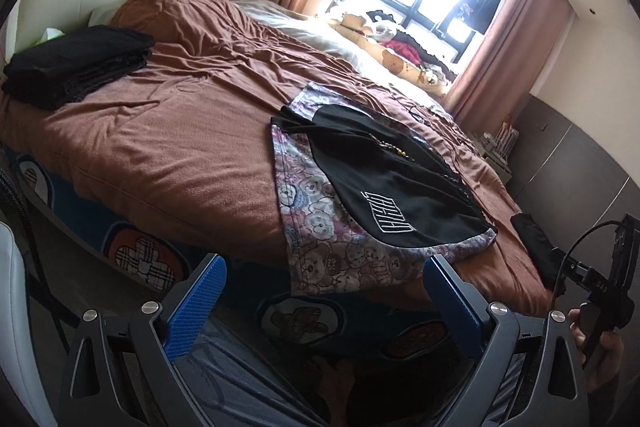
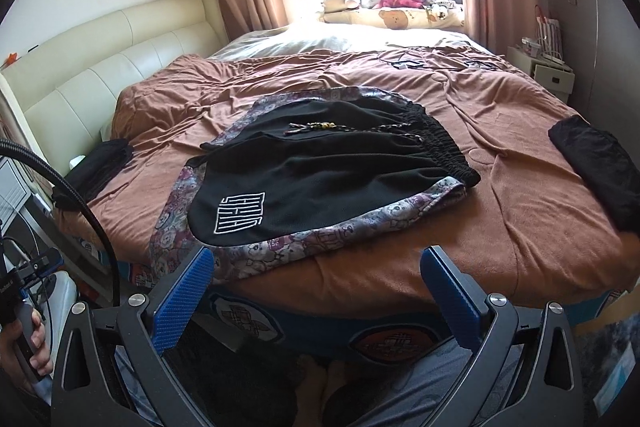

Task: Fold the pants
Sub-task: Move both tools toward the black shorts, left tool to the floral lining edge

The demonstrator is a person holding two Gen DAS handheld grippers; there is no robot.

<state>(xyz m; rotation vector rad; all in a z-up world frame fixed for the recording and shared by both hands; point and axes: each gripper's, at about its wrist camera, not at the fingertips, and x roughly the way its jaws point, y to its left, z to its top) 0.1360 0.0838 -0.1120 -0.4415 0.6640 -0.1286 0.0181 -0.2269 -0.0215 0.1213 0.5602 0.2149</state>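
Black shorts [image 1: 384, 179] with a white logo and bear-print trim lie flat near the front edge of the brown bedspread [image 1: 180, 131]; they also show in the right wrist view [image 2: 320, 171], waistband to the right. My left gripper [image 1: 324, 275] is open and empty, held off the bed's front edge just before the shorts' hem. My right gripper [image 2: 316, 267] is open and empty, also just off the bed's edge at the hem. Neither touches the cloth.
A folded black stack [image 1: 76, 67] sits at the bed's left end, also in the right wrist view [image 2: 96, 163]. Another dark garment [image 2: 596, 167] lies at the right edge. A cream headboard [image 2: 100, 75], a window, curtains and a white nightstand [image 2: 548, 67] surround the bed.
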